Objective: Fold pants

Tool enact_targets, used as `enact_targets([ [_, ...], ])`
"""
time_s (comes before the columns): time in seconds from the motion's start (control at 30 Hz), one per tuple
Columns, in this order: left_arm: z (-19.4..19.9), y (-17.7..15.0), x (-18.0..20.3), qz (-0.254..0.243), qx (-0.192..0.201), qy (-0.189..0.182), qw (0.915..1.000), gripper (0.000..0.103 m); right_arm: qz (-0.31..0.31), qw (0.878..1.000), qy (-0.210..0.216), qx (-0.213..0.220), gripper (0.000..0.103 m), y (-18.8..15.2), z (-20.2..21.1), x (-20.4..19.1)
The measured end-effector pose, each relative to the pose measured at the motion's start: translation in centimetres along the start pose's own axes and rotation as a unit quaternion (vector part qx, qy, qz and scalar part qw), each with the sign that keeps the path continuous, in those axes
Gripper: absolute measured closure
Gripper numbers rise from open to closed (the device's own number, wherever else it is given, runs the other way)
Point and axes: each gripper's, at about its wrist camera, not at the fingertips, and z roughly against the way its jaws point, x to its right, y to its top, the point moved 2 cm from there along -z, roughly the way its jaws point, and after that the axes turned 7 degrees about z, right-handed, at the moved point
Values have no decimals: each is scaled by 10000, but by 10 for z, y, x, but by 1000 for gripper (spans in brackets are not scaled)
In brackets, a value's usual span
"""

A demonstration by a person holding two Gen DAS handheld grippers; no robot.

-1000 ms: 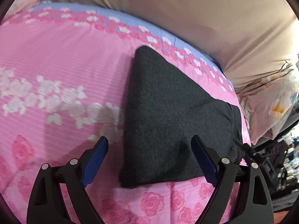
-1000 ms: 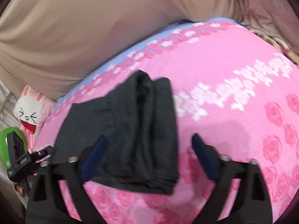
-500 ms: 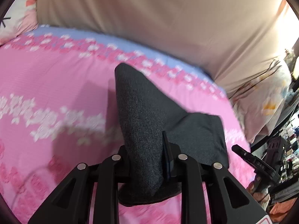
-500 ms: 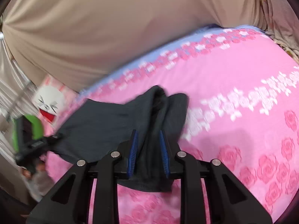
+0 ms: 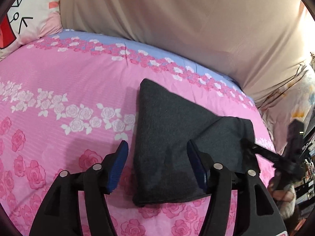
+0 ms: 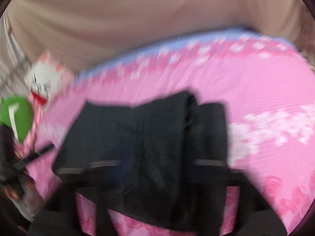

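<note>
The left gripper (image 5: 157, 163), a black two-finger claw with ribbed blue pads (image 5: 117, 166), stands wide open and holds nothing; its jaws sit on either side of the near end of the folded dark grey knit pants (image 5: 173, 149), one pad just beside the cloth on the left, the other over its near right part. Whether either pad touches the fabric cannot be told.

The pants lie as a compact folded bundle on the pink bedsheet printed with white and pink roses (image 5: 59, 82), towards its right side. One corner points away towards the sheet's lavender border, and a second layer sticks out to the right.

The right gripper (image 6: 155, 169) is in view only as heavy blur in the right wrist view. Its dark fingers appear as smeared bars across the near end of the pants (image 6: 145, 137), so how far apart they stand, and whether they hold the cloth, cannot be told.

Behind the bed hangs a plain beige fabric backdrop (image 5: 177, 19). A white cartoon-face pillow with a red mouth (image 5: 21, 15) rests at the far left corner of the sheet.
</note>
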Motion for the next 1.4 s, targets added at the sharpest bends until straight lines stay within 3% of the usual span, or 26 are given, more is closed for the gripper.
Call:
enact_targets([
  [0.07,6,5,0,-35,86,0,10000,39,-29,9992,102,398,95,7,28,-2],
  [0.13,7,9,1,-55,129,31,9999,38,-72,9979,-45,643,96,7,51,6],
  [0.17,4,10,3,-71,116,20,9999,38,-88,9979,-176,613,96,5,52,12],
  [0.27,-17,10,10,-82,-72,13,9999,37,-288,9960,-829,-137,95,-17,18,46],
  [0.3,-24,9,11,-87,-127,30,9999,37,-692,9948,-696,-256,95,-29,12,61],
  [0.37,-39,6,15,-103,-262,185,9994,37,-1150,9930,-258,0,90,-35,26,69],
  [0.43,-43,2,16,-126,-286,259,9992,37,-1146,9929,-21,309,86,-34,49,59],
  [0.47,-43,1,17,-169,-254,292,9991,37,-1095,9934,39,354,74,-33,55,55],
  [0.5,-43,0,18,-218,-233,324,9990,36,-999,9941,154,390,55,-32,60,47],
  [0.57,-46,-2,18,-256,-233,346,9988,32,-758,9960,304,368,34,-33,60,29],
  [0.6,-47,-2,17,-255,-234,379,9987,32,-656,9970,297,296,33,-35,54,21],
  [0.63,-50,-3,17,-257,-233,444,9984,32,-500,9983,251,181,34,-38,44,13],
  [0.7,-55,-6,17,-288,-228,558,9978,32,-210,9997,14,-127,66,-47,22,0],
  [0.73,-57,-7,17,-312,-242,625,9973,32,-134,9998,-75,-89,68,-47,22,-3],
  [0.77,-57,-8,17,-331,-245,650,9970,32,-67,9999,-117,5,80,-45,28,-5],
  [0.8,-56,-8,18,-353,-234,640,9970,31,-95,9998,-53,146,84,-41,39,-5],
  [0.9,-56,-8,17,-363,-259,619,9971,28,-16,9991,-82,408,88,-33,64,-3],
  [1.0,-65,-11,15,-322,-399,670,9964,28,80,9986,-499,-146,88,-50,35,12],
  [1.03,-66,-11,14,-304,-425,677,9963,28,-62,9993,-363,22,88,-54,37,19],
  [1.1,-62,-10,12,-249,-347,643,9970,28,-327,9987,-378,86,76,-49,48,25],
  [1.17,-56,-9,9,-139,-207,579,9980,28,-348,9967,-510,531,76,-35,72,20],
  [1.23,-50,-8,4,-18,-14,534,9986,28,-102,9966,-358,742,78,-19,84,1],
  [1.33,-43,-7,2,65,173,483,9987,28,401,9971,-109,641,80,-1,68,-30],
  [1.4,-41,-7,1,81,221,459,9987,28,535,9979,-173,325,81,6,34,-33],
])
